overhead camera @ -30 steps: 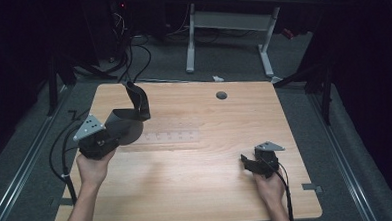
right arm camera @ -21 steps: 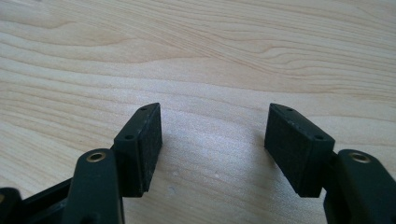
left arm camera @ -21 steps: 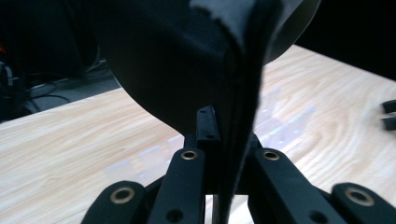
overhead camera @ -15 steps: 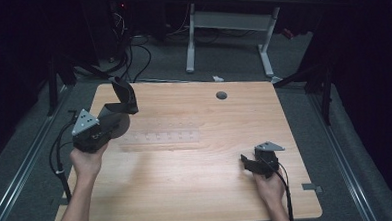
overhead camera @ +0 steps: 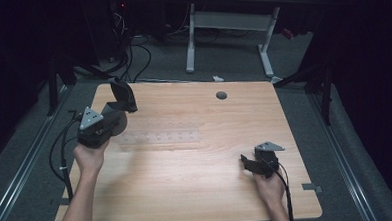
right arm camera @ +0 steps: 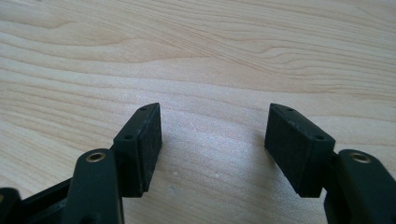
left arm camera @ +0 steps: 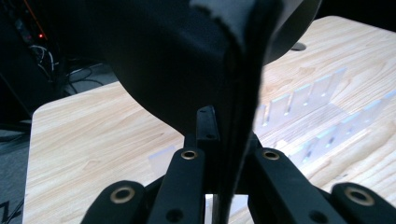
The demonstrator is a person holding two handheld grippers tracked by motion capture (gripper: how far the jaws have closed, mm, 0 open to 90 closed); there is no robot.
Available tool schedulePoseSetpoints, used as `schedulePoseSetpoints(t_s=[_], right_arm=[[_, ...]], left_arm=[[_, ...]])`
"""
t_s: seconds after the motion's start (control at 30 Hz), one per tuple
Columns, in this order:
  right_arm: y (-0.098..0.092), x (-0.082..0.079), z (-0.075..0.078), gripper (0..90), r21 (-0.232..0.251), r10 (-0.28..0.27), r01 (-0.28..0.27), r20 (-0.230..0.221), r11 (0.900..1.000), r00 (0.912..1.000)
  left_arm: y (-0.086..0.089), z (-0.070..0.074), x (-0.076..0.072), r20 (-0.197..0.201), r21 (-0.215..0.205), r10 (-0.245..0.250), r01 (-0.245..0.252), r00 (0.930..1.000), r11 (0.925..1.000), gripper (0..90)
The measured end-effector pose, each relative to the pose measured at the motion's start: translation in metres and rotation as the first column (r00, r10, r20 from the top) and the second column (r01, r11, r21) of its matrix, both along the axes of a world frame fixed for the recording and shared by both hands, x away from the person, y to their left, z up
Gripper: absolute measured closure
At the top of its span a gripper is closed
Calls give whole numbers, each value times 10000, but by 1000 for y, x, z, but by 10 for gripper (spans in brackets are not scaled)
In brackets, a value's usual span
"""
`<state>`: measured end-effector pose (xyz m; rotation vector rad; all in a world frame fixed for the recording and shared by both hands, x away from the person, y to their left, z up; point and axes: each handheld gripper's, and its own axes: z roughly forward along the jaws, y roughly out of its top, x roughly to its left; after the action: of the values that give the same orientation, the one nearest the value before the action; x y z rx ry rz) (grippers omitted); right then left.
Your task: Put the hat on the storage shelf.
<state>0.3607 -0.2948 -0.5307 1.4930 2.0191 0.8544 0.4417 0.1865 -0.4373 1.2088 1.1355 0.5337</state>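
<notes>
A light wooden desk stands on grey carpet floor in a dim room. At twelve o'clock, a white-legged table frame; at eleven o'clock, black cables. Dark curtains hang at three o'clock.

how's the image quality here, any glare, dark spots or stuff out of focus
High view: room dark, table lit, with soft glare where the clear slotted rack lies. Left gripper view: the black object clamped in the left gripper looms close, dark and soft-edged. Right gripper view: evenly lit, the right gripper sharp over bare wood.
</notes>
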Motion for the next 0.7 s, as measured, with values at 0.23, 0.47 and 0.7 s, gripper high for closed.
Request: schedulePoseSetpoints(t_s=[0.23, 0.47, 0.7], right_arm=[[0, 0, 0, 368, -2, -4, 4, 9, 10000, 10000], [0, 0, 0, 368, -9, 2, -2, 14, 10000, 10000], [0, 0, 0, 368, -14, 5, -5, 21, 10000, 10000]], left_arm=[[-2, -5, 4, 24, 106, 149, -149, 9999, 9998, 865], [-4, -9, 7, -5, 182, 187, -187, 9998, 9997, 865], [-7, -16, 10, -80, 339, 285, -282, 9996, 9990, 865]])
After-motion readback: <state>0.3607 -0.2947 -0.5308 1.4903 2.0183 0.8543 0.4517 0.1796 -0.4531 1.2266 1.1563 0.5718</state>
